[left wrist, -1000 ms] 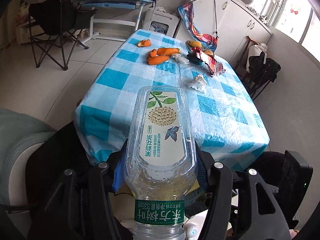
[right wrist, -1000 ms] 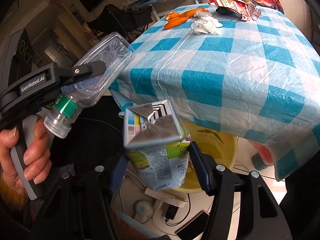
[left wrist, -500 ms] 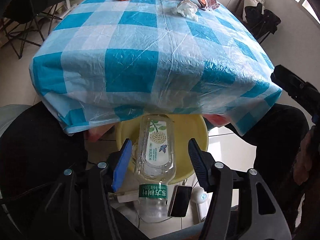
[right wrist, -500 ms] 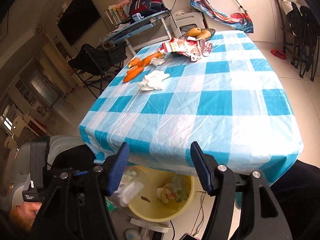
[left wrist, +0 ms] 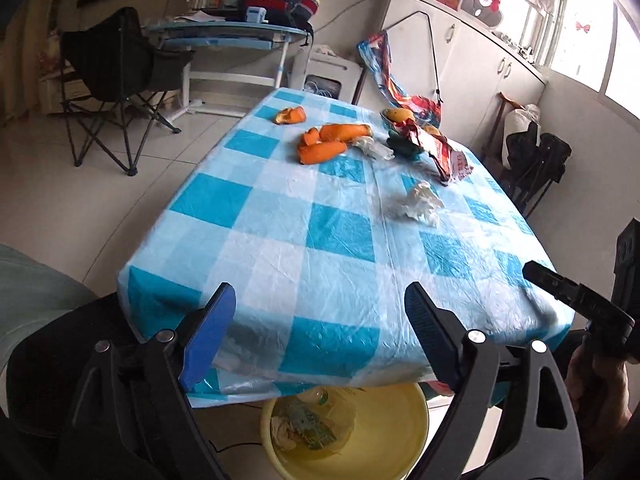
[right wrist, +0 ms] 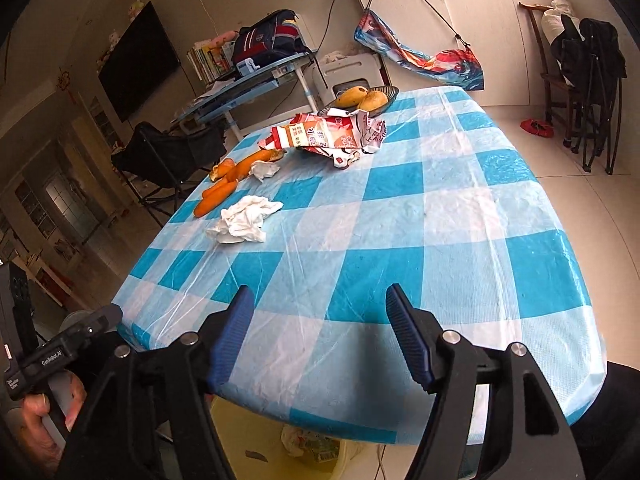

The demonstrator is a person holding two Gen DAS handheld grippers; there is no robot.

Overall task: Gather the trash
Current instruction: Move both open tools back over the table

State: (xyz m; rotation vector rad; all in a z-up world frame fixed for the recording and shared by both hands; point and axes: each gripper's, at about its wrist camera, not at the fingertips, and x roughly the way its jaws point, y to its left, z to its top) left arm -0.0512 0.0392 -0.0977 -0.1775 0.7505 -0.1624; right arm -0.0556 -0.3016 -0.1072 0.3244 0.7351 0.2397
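My left gripper (left wrist: pixel 318 300) hangs over the near edge of the blue-checked table (left wrist: pixel 336 240), jaws opening, nothing between them. Below it, the yellow bin (left wrist: pixel 392 436) holds the clear bottle (left wrist: pixel 320 396) and the drink carton (left wrist: pixel 312 428). My right gripper (right wrist: pixel 320 300) is also over the near edge, jaws opening and empty. On the table lie a crumpled white tissue (left wrist: pixel 422 204) (right wrist: pixel 244 220), orange peels (left wrist: pixel 324 144) (right wrist: pixel 224 184), a smaller tissue (right wrist: pixel 264 168) and a torn red wrapper (left wrist: pixel 448 156) (right wrist: pixel 332 136).
A bowl of mangoes (right wrist: pixel 364 98) stands at the table's far end. A black folding chair (left wrist: pixel 112 80) and a glass desk (left wrist: pixel 224 36) stand beyond the table on the left, white cabinets (left wrist: pixel 480 60) on the right. A hand (right wrist: pixel 44 412) holds the left gripper's handle.
The left gripper let the bottle go into the bin and tilted up toward the table. The right gripper dropped the carton and swung over the table. Both jaws stand wider.
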